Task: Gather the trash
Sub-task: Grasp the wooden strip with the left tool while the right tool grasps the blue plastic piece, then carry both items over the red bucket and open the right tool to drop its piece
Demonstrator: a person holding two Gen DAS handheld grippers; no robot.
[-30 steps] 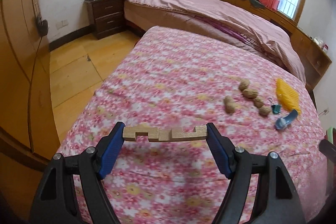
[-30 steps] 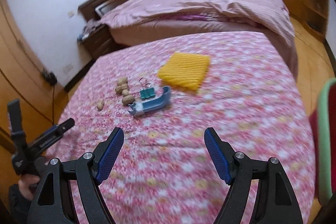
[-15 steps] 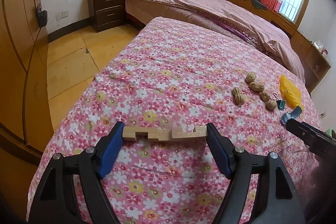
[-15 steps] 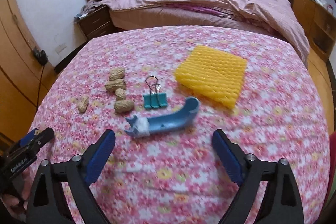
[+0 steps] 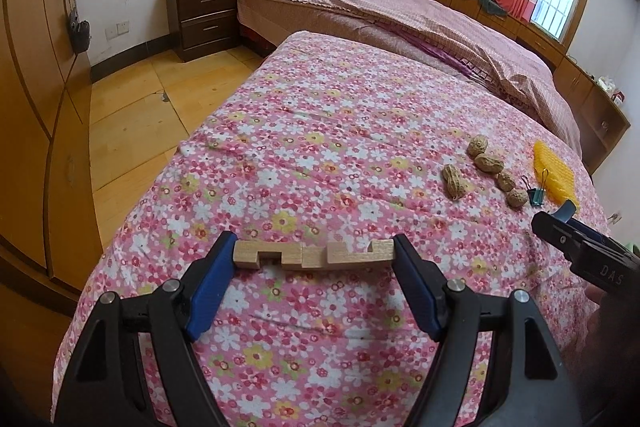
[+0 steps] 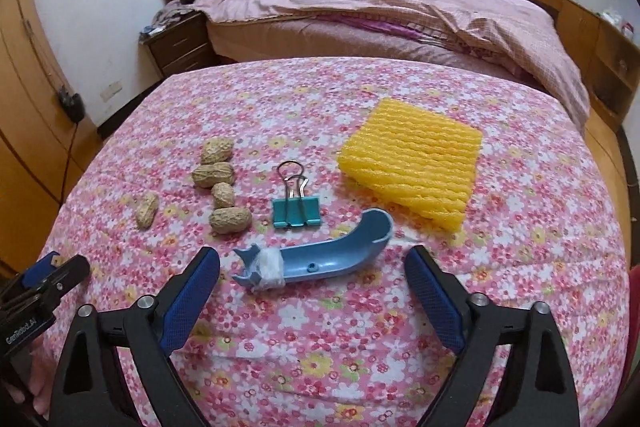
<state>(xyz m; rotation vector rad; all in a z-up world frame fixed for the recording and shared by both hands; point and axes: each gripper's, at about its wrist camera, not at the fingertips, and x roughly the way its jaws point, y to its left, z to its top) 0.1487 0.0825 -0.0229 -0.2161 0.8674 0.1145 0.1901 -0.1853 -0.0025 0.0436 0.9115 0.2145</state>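
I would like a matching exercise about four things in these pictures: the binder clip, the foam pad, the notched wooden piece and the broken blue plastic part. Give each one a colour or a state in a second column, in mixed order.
Things:
1. binder clip
2. foam pad
3. notched wooden piece
4. blue plastic part

Descriptions:
A. held between the fingers of the left gripper
B. yellow, lying flat on the floral cover
C. wrapped with clear tape at one end
D. teal, with wire handles

Pairs: 1-D, 2-B, 3-A, 4-C
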